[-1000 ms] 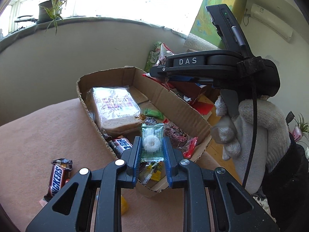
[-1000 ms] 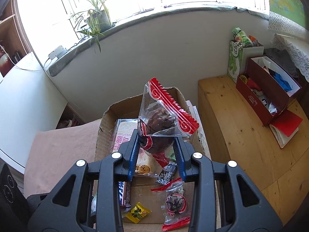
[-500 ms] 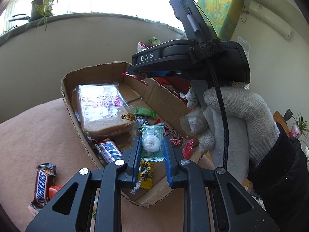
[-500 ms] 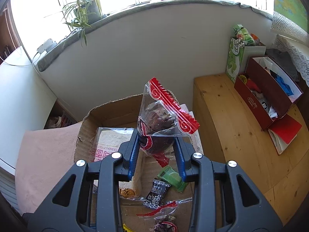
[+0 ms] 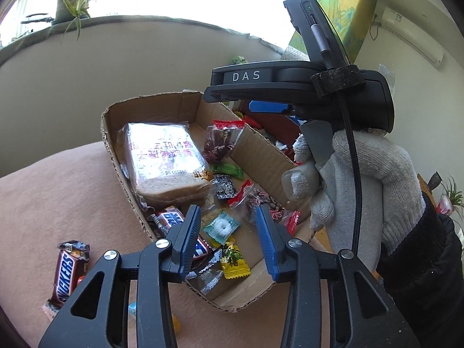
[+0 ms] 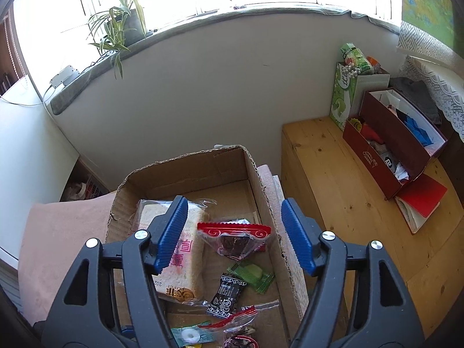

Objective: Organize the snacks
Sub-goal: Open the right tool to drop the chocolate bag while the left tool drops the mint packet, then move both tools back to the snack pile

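While the brown-wrapped Snickers bar (image 5: 67,272) lies on the pink cloth-covered worktop (image 5: 58,203) outside the shallow corrugated cardboard box (image 5: 162,101), the sorting looks unfinished, and a careless sweep of the left claw (image 5: 229,232) toward it could nudge it further along the cloth. That claw has just been opening; its blue pads stand apart with nothing pinched, and the teal sachet with a white ring sweet (image 5: 221,226) lies loose in the box below them. Closing again here risks snagging that sachet or the yellow sweet wrapper (image 5: 235,264) beside it. Further right, the right claw (image 6: 235,232) has also just been spreading and holds nothing; the clear bag with red serrated edge and dark filling (image 6: 236,239) sits inside the box, leaning against the wrapped bread loaf (image 6: 185,249). Propped so, it may slump onto the green packet (image 6: 252,274).
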`<state>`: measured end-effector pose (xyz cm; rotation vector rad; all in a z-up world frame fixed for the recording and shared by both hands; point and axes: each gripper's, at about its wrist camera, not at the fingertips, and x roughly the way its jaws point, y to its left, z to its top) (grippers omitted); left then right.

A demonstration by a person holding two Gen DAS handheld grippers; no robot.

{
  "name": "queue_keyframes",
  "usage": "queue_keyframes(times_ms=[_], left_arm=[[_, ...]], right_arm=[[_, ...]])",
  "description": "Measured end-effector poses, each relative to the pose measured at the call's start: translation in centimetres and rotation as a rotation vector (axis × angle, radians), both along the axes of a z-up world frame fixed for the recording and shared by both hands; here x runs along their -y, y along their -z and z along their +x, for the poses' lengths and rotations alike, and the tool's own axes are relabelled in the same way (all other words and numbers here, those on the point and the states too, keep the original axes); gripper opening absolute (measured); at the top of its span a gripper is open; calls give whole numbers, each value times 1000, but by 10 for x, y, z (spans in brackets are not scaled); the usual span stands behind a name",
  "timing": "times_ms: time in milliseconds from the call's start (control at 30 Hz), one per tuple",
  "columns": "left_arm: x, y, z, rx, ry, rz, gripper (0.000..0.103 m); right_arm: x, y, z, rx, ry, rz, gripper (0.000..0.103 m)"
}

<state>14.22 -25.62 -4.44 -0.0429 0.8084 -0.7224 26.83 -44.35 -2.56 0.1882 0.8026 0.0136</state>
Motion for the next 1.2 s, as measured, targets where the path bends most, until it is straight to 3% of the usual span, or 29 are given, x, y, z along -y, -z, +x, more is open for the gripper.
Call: queue_keyframes(times_ms=[467,800,1200], left_arm=[[-33,-6,-9,16,-44,-45,38],[-109,-10,-24,17,-161,-65,38],[-194,3,-36,15,-315,-14,38]], right_arm=[[-5,-18,-28,38,1,-19,77],[-27,-31,-74,69,-62,10,77],[-93,-33,-149,115,-224,32,77]])
